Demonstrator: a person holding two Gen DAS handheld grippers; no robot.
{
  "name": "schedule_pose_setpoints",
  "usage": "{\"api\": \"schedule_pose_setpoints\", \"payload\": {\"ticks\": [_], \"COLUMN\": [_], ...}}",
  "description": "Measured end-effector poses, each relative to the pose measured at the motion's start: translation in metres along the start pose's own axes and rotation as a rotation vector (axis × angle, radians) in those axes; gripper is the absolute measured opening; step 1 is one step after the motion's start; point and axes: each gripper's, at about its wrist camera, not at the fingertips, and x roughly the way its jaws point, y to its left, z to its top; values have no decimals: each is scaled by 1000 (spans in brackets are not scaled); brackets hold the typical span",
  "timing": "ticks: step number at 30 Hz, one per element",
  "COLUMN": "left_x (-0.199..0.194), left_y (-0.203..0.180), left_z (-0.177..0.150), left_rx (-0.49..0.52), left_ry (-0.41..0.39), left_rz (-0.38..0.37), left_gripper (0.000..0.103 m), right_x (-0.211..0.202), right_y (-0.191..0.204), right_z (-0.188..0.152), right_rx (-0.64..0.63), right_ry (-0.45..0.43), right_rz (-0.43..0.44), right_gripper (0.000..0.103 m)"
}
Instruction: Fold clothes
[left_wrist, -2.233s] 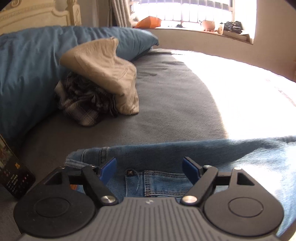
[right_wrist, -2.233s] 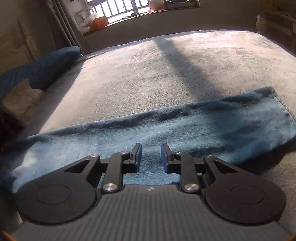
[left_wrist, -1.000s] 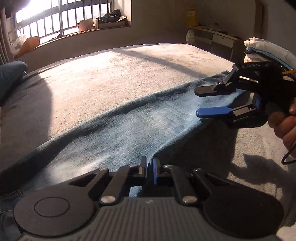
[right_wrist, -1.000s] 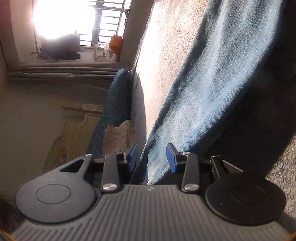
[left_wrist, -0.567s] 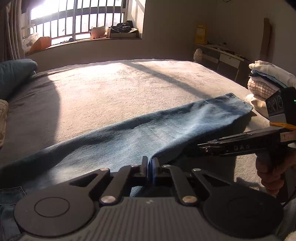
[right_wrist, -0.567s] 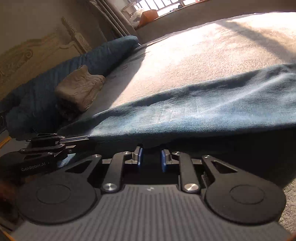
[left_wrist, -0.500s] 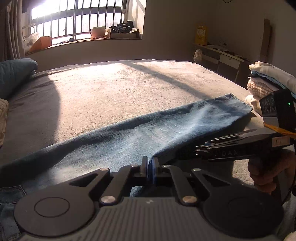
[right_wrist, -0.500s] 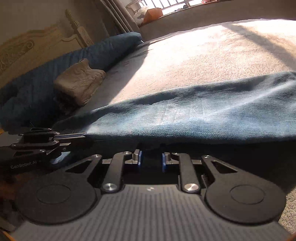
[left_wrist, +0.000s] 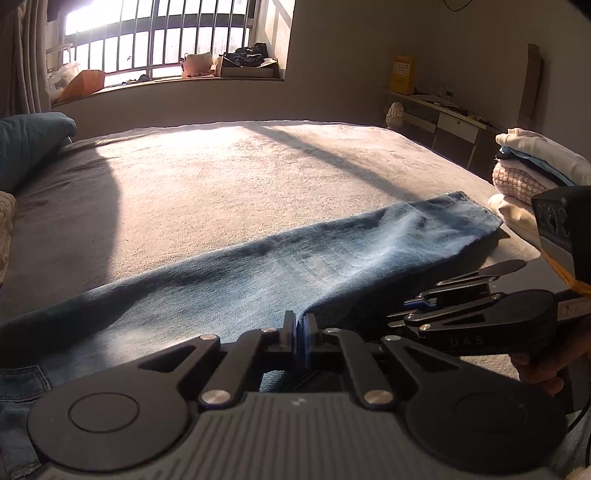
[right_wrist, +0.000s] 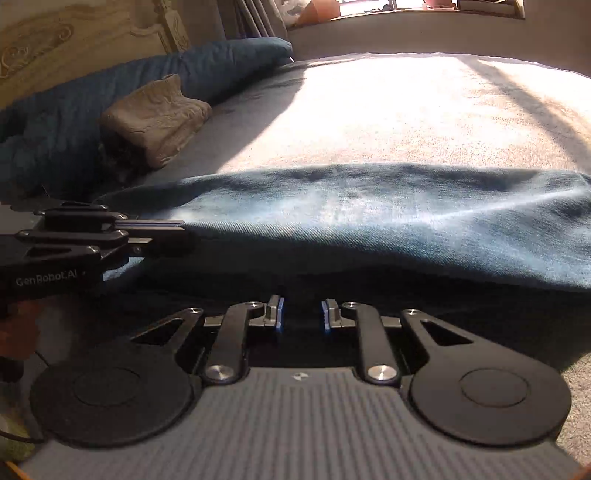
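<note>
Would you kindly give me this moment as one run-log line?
left gripper: shut on jeans edge | right gripper: open at jeans edge | jeans: flat on bed

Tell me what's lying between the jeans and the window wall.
Nothing: in the left wrist view only bare grey bed cover lies between the jeans and the window wall.

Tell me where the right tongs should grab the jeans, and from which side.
Take the near long edge of the jeans, beside where the left tongs already pinch it. Come in low from the bed's near side. That edge is raised off the bed with a dark gap beneath, so the right tongs, open and level with it, can probably slip one finger under.
</note>
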Motion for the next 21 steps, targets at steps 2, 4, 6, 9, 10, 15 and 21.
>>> {"api": "schedule_pose_setpoints", "payload": {"ticks": [2,4,6,9,10,15,21], "left_x": [0,-1,-3,-4,-3,-2,-1], "left_y": [0,0,0,2,2,5,5], "left_z": [0,0,0,1,1,2,1], "left_rx": [-7,-7,-6,-15,-18,-29,-39], "left_ry": [-2,-7,-14,-18,-18,-17,-17], "left_rz": [2,3,5,3,3,0,3], "left_gripper": [4,4,4,4,4,4,4], "right_x": [9,20,13,3,0,-18,-34], "right_y": [8,10,-6,-30,-39,-79,-117], "right_z": [6,3,1,-2,-2,-7,-5], "right_rx": [-18,-48,-35,-14,-7,27,57], "right_ry": [-16,4,-2,-11,-14,-30,-79], "right_rz": [30,11,-42,-121,-148,-281,-363], "right_gripper": [16,16,16,15,15,5,6]}}
